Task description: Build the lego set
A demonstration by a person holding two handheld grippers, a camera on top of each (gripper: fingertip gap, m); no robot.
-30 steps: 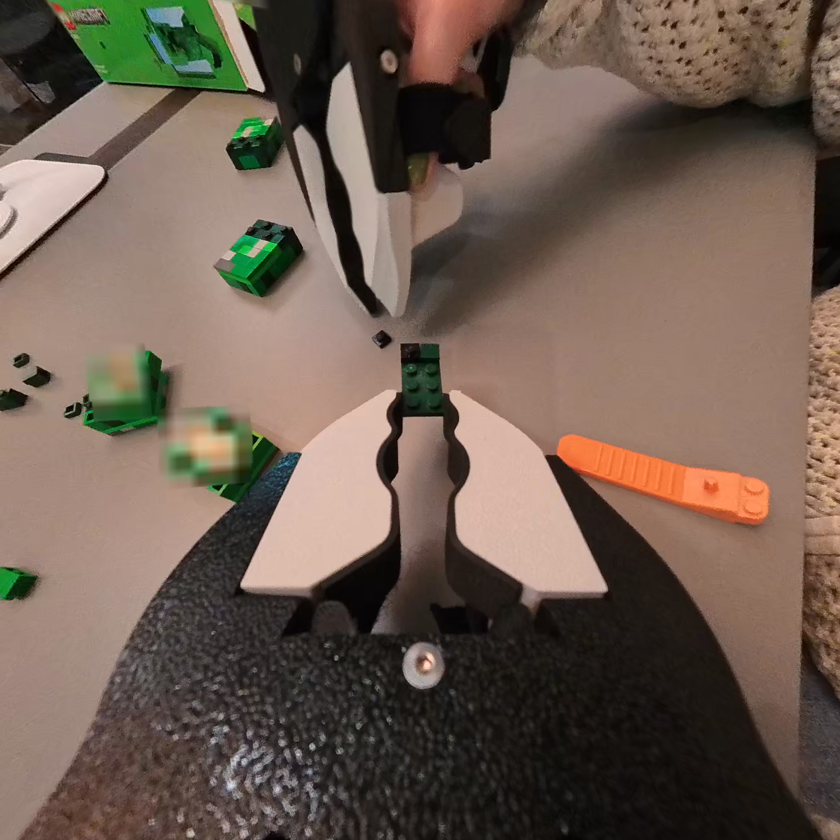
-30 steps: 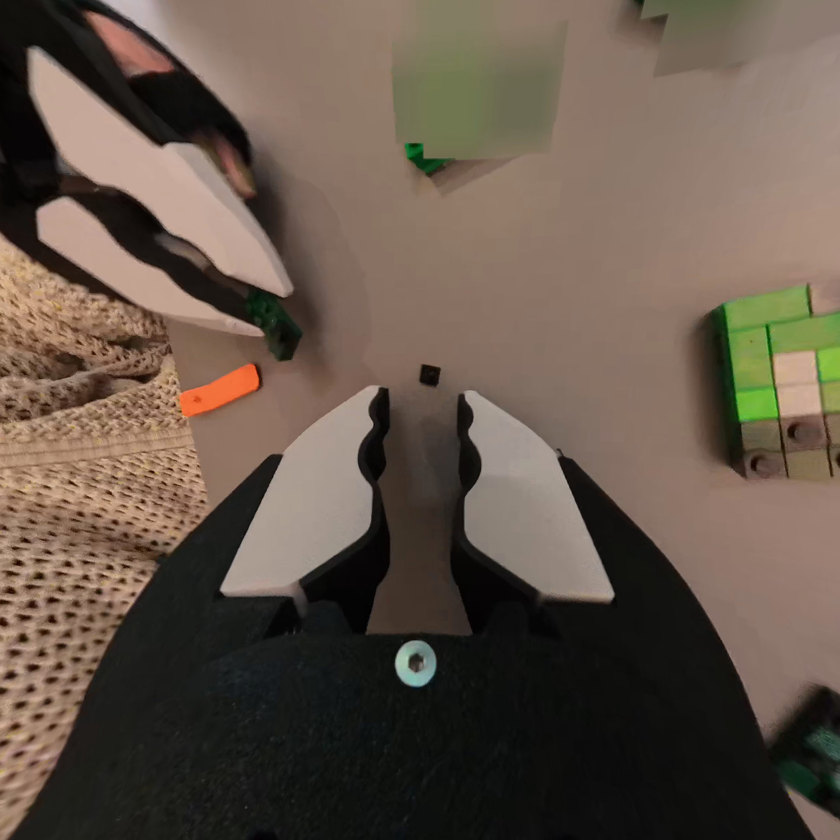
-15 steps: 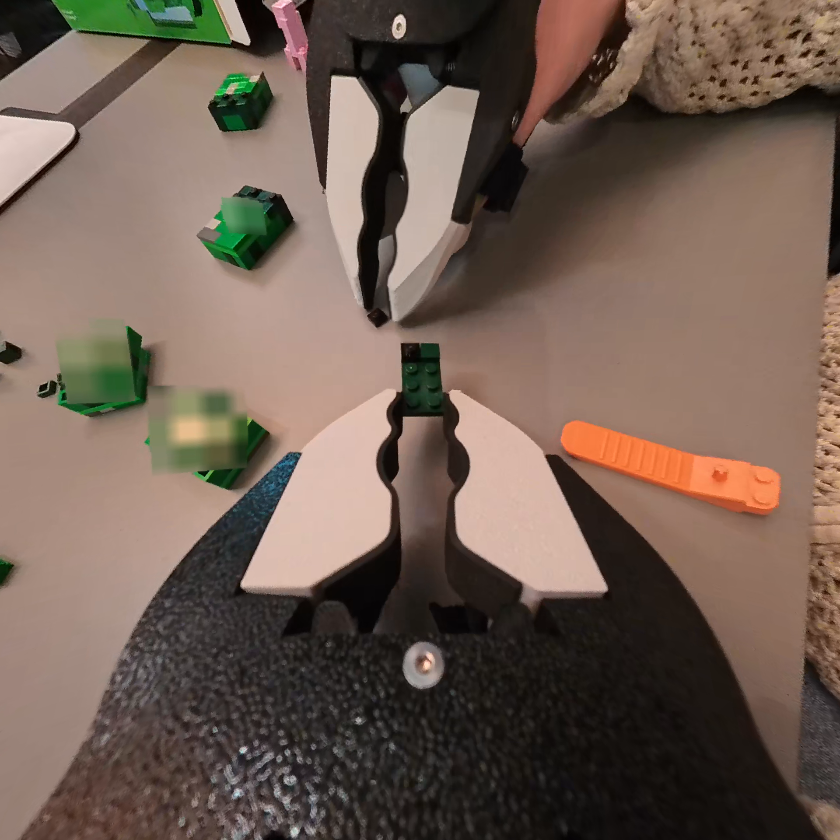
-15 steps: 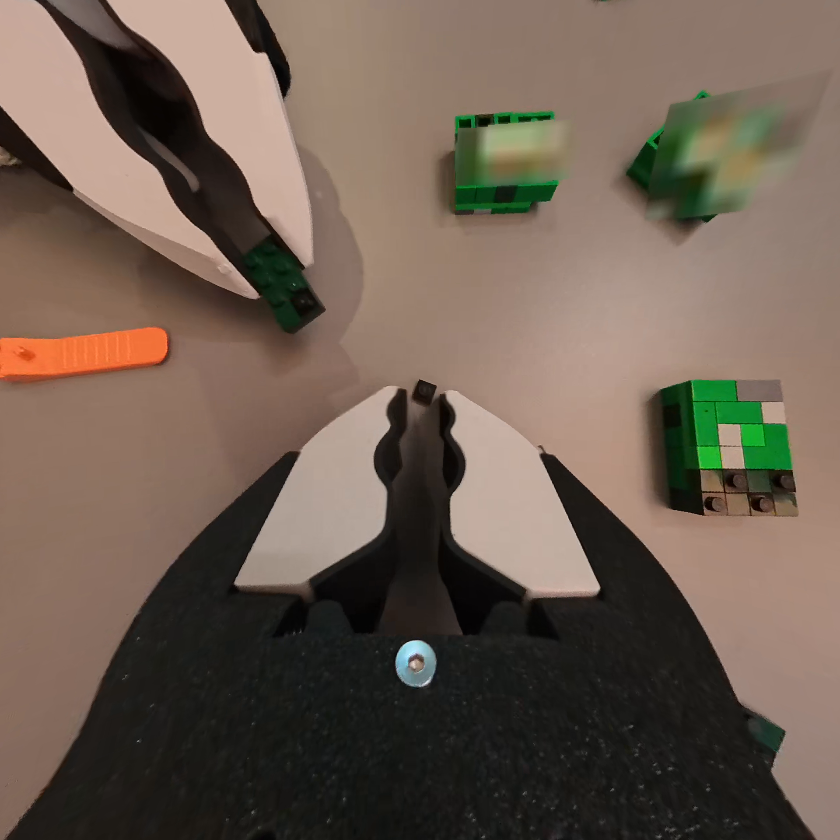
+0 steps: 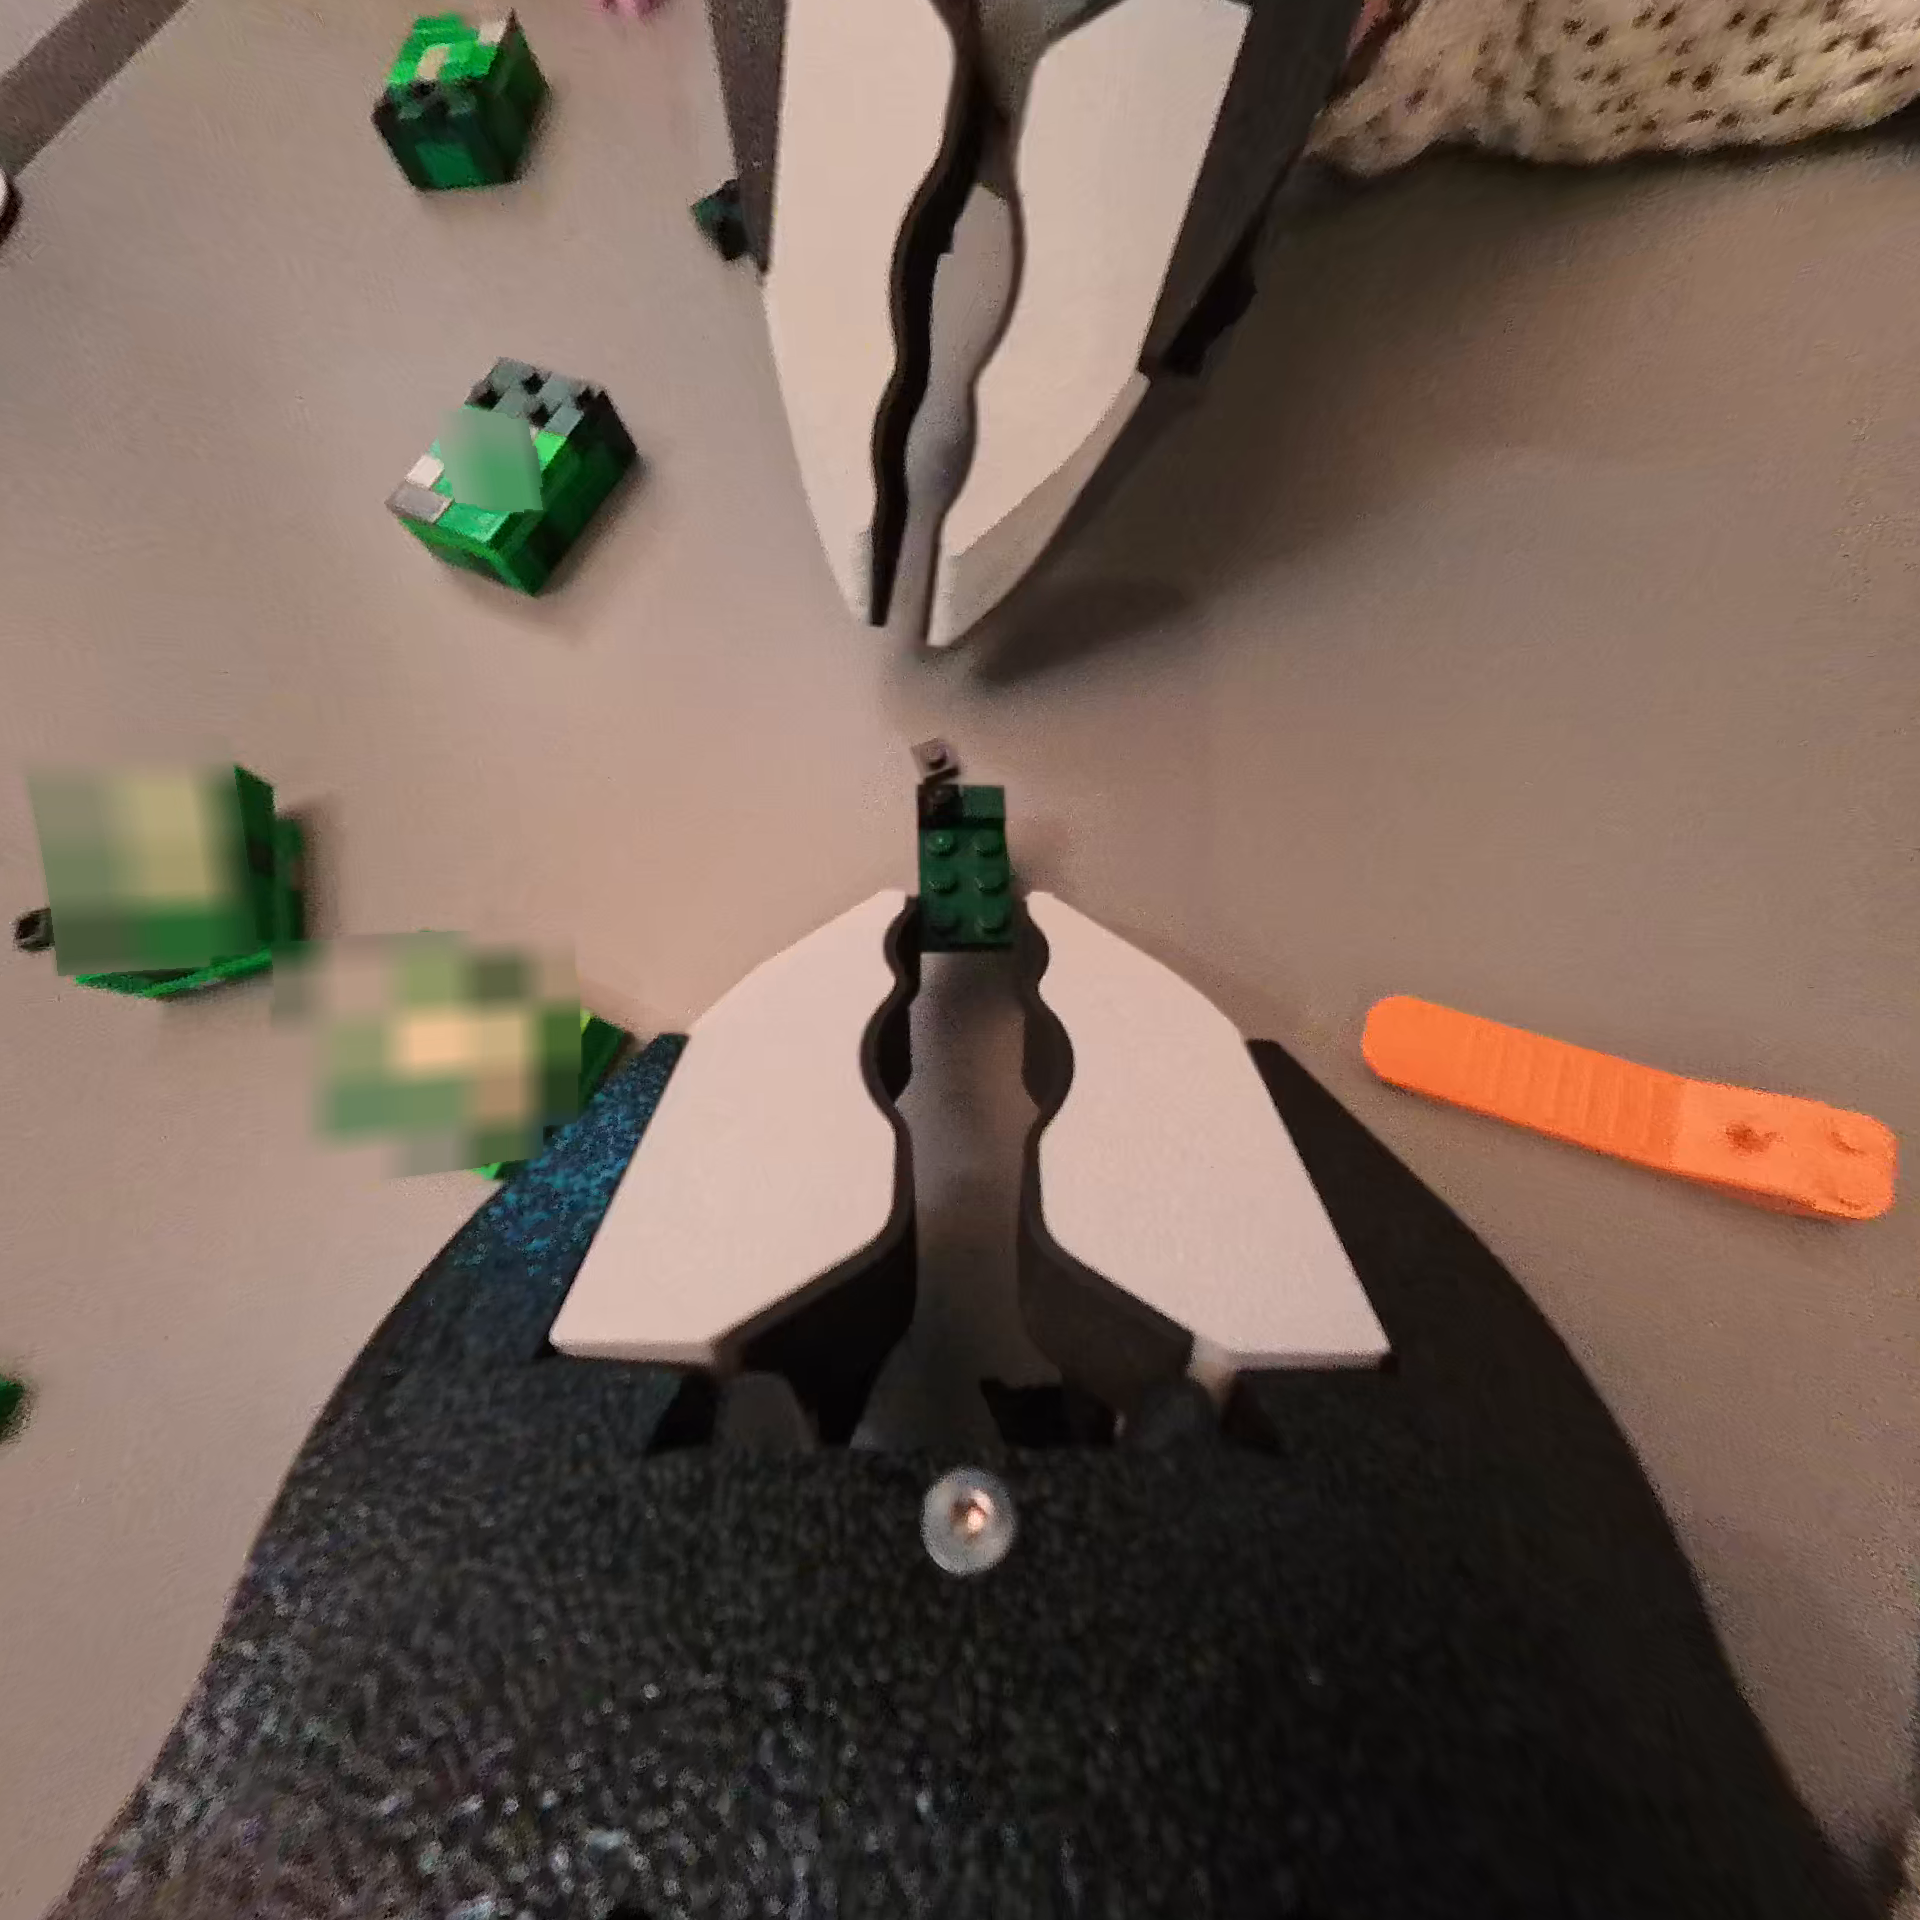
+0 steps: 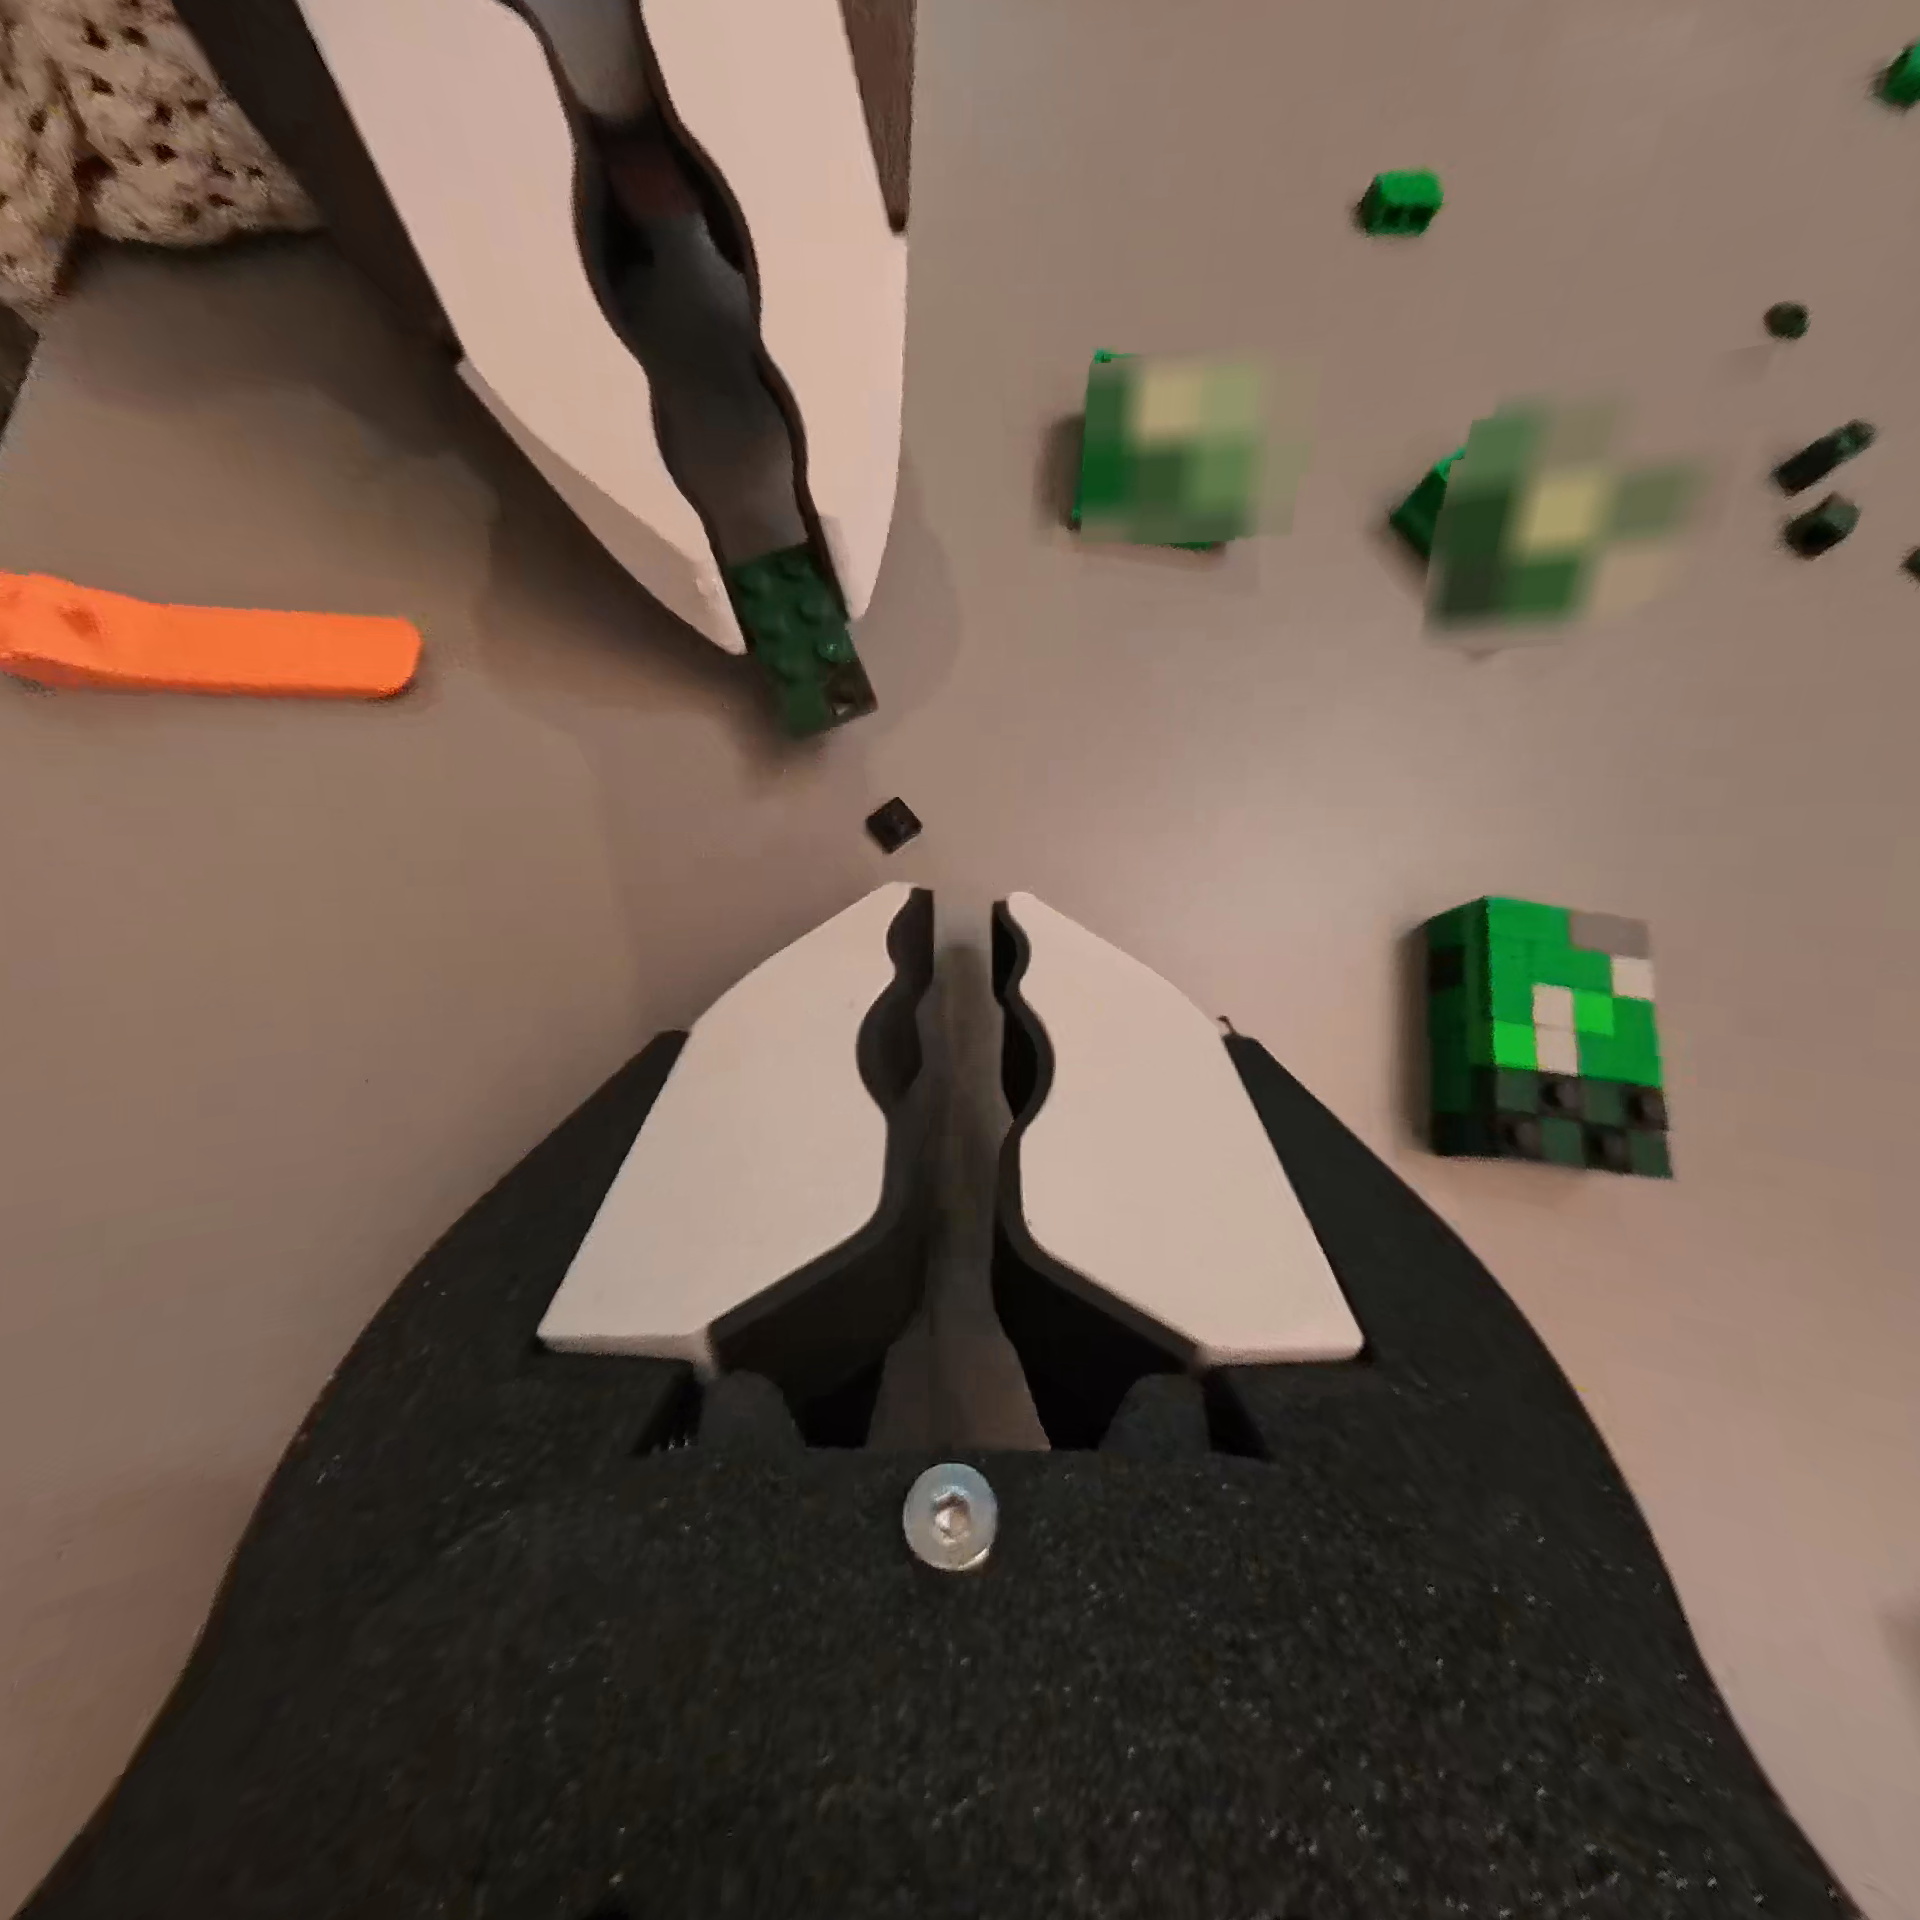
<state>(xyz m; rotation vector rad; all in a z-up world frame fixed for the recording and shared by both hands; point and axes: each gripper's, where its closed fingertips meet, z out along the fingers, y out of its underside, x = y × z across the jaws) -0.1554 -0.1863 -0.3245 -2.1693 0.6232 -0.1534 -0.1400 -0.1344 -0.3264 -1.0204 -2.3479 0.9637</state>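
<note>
My left gripper (image 5: 966, 902) is shut on a dark green studded plate (image 5: 964, 862) with a small black piece on its far end, held low over the grey table (image 5: 1455, 623). A tiny black piece (image 5: 935, 755) lies loose on the table just past the plate. In the right wrist view this piece (image 6: 894, 824) lies just ahead of my right gripper (image 6: 961, 904), whose fingers are almost together with nothing between them. The left gripper (image 6: 800, 613) and its plate (image 6: 805, 644) show beyond it. The right gripper (image 5: 904, 623) points down at the table.
An orange brick separator (image 5: 1621, 1117) lies right of the left gripper. Built green blocks (image 5: 509, 488) (image 5: 457, 104) (image 6: 1548, 1039) and two more green builds (image 6: 1091, 447) stand around. Small loose green pieces (image 6: 1403, 203) (image 6: 1823, 457) lie farther off. A knit sleeve (image 5: 1610, 73) is behind. Left tips to right tips: about 6 cm.
My right gripper came down, closed at the tiny black piece, then drew back without it. The piece now lies loose nearer the plate. My left gripper kept its hold on the plate.
</note>
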